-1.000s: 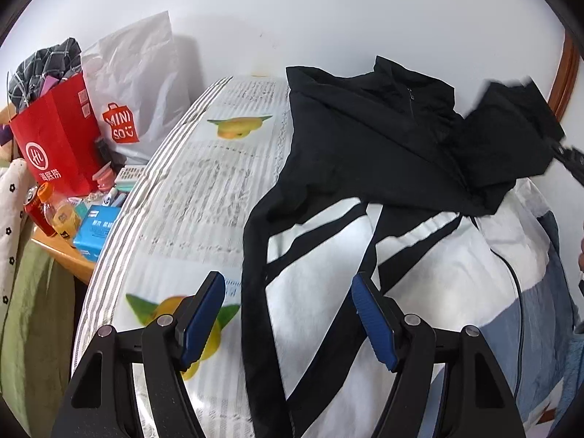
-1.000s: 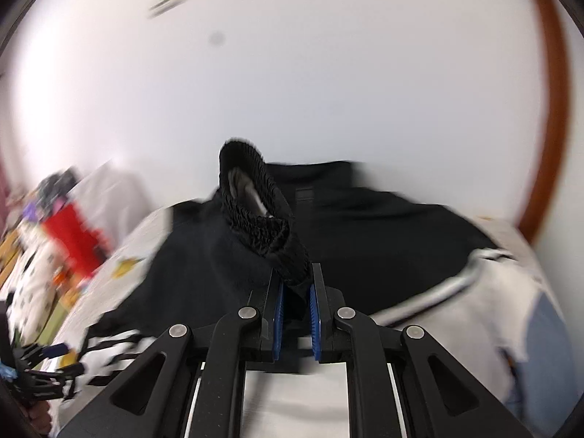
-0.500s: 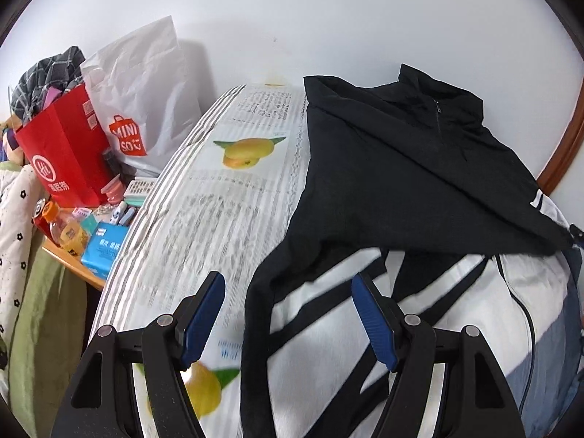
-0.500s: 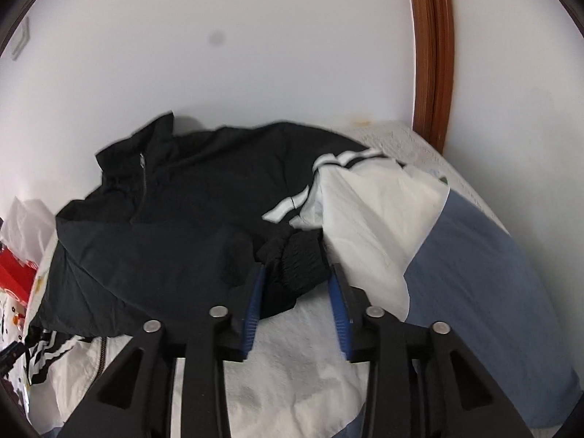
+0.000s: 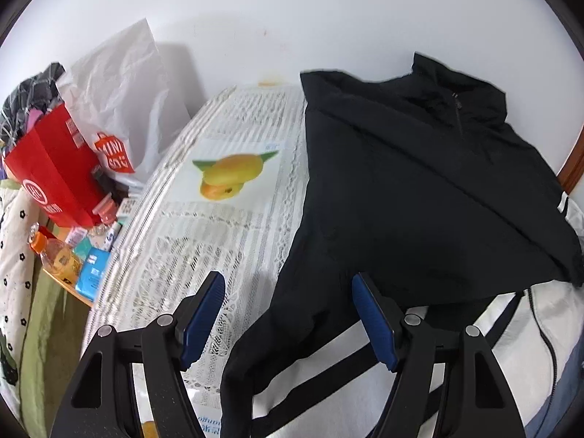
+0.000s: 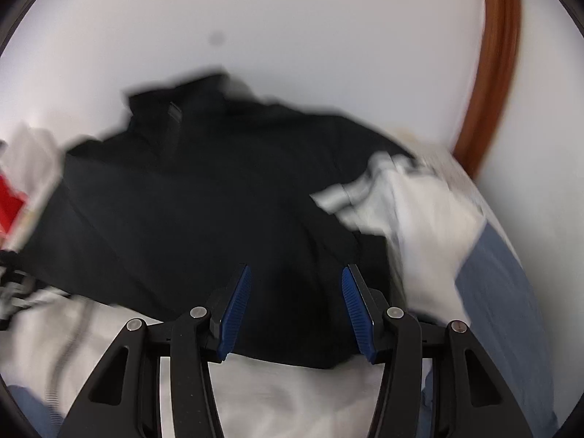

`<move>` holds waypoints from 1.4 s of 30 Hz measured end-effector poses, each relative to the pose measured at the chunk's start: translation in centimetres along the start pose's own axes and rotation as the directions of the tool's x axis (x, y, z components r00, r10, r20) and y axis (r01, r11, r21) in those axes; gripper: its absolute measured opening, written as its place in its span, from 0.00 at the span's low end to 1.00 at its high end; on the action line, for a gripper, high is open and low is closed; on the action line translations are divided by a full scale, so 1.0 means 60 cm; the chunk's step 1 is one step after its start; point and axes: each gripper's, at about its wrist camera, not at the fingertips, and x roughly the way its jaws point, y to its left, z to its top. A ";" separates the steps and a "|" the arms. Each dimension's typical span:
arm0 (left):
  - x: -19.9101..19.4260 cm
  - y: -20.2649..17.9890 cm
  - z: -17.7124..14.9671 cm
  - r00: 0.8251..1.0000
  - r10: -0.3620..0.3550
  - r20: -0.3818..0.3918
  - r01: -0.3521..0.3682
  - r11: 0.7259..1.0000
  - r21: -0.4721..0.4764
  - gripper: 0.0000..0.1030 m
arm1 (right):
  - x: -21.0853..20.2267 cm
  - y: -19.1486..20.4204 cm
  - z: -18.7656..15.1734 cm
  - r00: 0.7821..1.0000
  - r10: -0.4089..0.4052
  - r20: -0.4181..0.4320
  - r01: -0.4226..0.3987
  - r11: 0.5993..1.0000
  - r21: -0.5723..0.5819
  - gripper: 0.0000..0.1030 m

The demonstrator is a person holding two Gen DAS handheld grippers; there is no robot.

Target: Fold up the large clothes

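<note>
My L gripper [image 5: 286,314] stands wide apart, nothing clamped, hovering over 1 black jacket [image 5: 419,189] spread on the bed cover [image 5: 226,219]; my R gripper [image 6: 294,306] has jaws opening, blue pads off the cloth, black fabric lying under the gap. Count: 1 red bag [image 5: 54,175], 1 white bag [image 5: 120,87]. R view blurred, jacket hem cut off by frame edge; bedside clutter too small to sort.

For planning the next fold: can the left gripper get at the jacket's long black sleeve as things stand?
Probably yes. The left gripper is open, and the black sleeve lies flat right ahead between its fingers, with nothing on top of it.
</note>
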 end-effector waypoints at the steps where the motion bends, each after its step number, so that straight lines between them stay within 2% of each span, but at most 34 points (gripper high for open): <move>1: 0.006 0.002 -0.002 1.000 -0.005 -0.013 0.004 1.000 -0.005 0.68 | 0.017 -0.020 -0.006 0.999 -0.021 -0.026 0.023 0.998 0.053 0.50; 3: 0.012 0.004 -0.004 1.000 -0.009 -0.027 0.009 1.000 -0.005 0.68 | 0.036 -0.048 -0.012 0.998 -0.026 -0.059 0.033 0.993 0.117 0.50; 4: 0.013 0.004 -0.005 0.999 -0.010 -0.031 0.010 1.000 -0.003 0.68 | 0.037 -0.060 -0.013 0.999 0.002 -0.054 0.006 0.989 0.145 0.49; 7: 0.010 0.001 -0.007 0.999 -0.006 -0.036 0.006 1.000 0.011 0.68 | 0.026 -0.064 -0.011 0.998 0.008 -0.055 0.000 0.988 0.154 0.49; 9: 0.003 -0.003 -0.009 0.999 -0.015 -0.036 0.016 1.000 0.020 0.68 | 0.007 -0.059 -0.014 0.999 0.009 -0.047 -0.003 0.990 0.140 0.49; 13: -0.025 -0.006 -0.019 0.999 -0.032 -0.027 0.033 0.999 0.033 0.68 | -0.068 -0.067 -0.043 0.998 0.063 0.012 -0.064 0.989 0.134 0.50; 15: -0.042 -0.007 -0.026 0.999 -0.044 -0.022 0.045 0.998 0.037 0.68 | -0.097 -0.081 -0.052 0.998 0.054 0.040 -0.060 0.987 0.152 0.52; 18: -0.071 -0.010 -0.039 0.998 -0.056 -0.008 0.057 0.997 0.044 0.68 | -0.152 -0.131 -0.086 0.997 -0.012 0.075 -0.003 0.981 0.196 0.61; 20: -0.089 -0.013 -0.048 0.998 -0.065 0.004 0.065 0.997 0.045 0.68 | -0.181 -0.171 -0.114 0.991 -0.121 0.066 0.104 0.971 0.214 0.66; 21: -0.098 -0.016 -0.052 0.998 -0.068 0.007 0.068 0.997 0.044 0.68 | -0.186 -0.185 -0.123 0.985 -0.165 0.057 0.150 0.965 0.214 0.67; 23: -0.115 -0.023 -0.062 0.997 -0.081 0.013 0.080 0.996 0.045 0.68 | -0.202 -0.226 -0.155 0.959 -0.281 0.018 0.272 0.941 0.199 0.68; 24: -0.124 -0.027 -0.067 0.996 -0.089 0.015 0.088 0.995 0.047 0.68 | -0.207 -0.240 -0.165 0.953 -0.303 -0.002 0.297 0.934 0.200 0.69; 28: -0.159 -0.053 -0.088 0.994 -0.106 0.025 0.104 0.993 0.062 0.68 | -0.215 -0.311 -0.231 0.947 -0.308 -0.095 0.321 0.922 0.218 0.70; 32: -0.185 -0.078 -0.110 0.995 -0.093 0.029 0.090 0.992 0.093 0.68 | -0.206 -0.335 -0.268 0.946 -0.297 -0.128 0.316 0.933 0.174 0.70; 37: -0.207 -0.099 -0.139 0.998 -0.058 0.022 0.055 0.992 0.113 0.68 | -0.192 -0.342 -0.276 0.946 -0.315 -0.082 0.322 0.942 0.098 0.69; 42: -0.209 -0.104 -0.160 1.000 -0.021 0.004 0.020 0.993 0.120 0.68 | -0.167 -0.357 -0.261 0.957 -0.284 -0.056 0.288 0.952 0.103 0.69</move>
